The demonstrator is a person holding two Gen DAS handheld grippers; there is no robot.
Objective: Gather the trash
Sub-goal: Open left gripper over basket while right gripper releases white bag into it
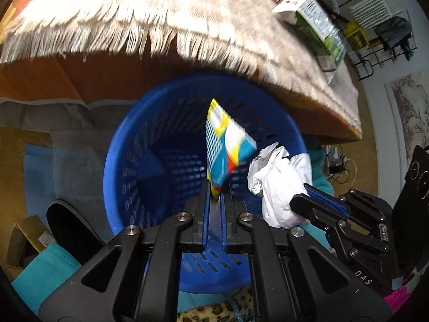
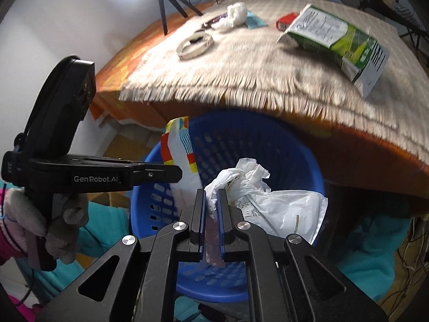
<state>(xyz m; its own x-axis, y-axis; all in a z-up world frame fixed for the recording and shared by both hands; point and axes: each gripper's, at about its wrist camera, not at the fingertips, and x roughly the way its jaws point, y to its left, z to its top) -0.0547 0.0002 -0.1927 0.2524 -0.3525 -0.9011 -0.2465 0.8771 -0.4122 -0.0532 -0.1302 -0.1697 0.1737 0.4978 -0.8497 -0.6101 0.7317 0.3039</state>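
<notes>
A blue plastic basket (image 1: 128, 161) (image 2: 295, 150) stands on the floor below the table edge. My left gripper (image 1: 215, 187) is shut on a colourful snack wrapper (image 1: 228, 145) and holds it over the basket's mouth; the wrapper also shows in the right wrist view (image 2: 178, 145). My right gripper (image 2: 211, 196) is shut on a crumpled white plastic bag (image 2: 268, 204) above the basket; the bag shows in the left wrist view (image 1: 276, 182) beside the wrapper. On the table lie a green and white packet (image 2: 337, 43) (image 1: 313, 21), a red box (image 2: 287, 20) and a white wad (image 2: 236, 13).
A fringed beige cloth (image 2: 241, 67) covers the orange table, overhanging the basket. A tape ring (image 2: 195, 44) and a tripod (image 2: 171, 2) are on the table. A black slipper (image 1: 69, 228), teal cloth (image 1: 45, 271) and a cardboard box (image 1: 24, 236) lie on the floor.
</notes>
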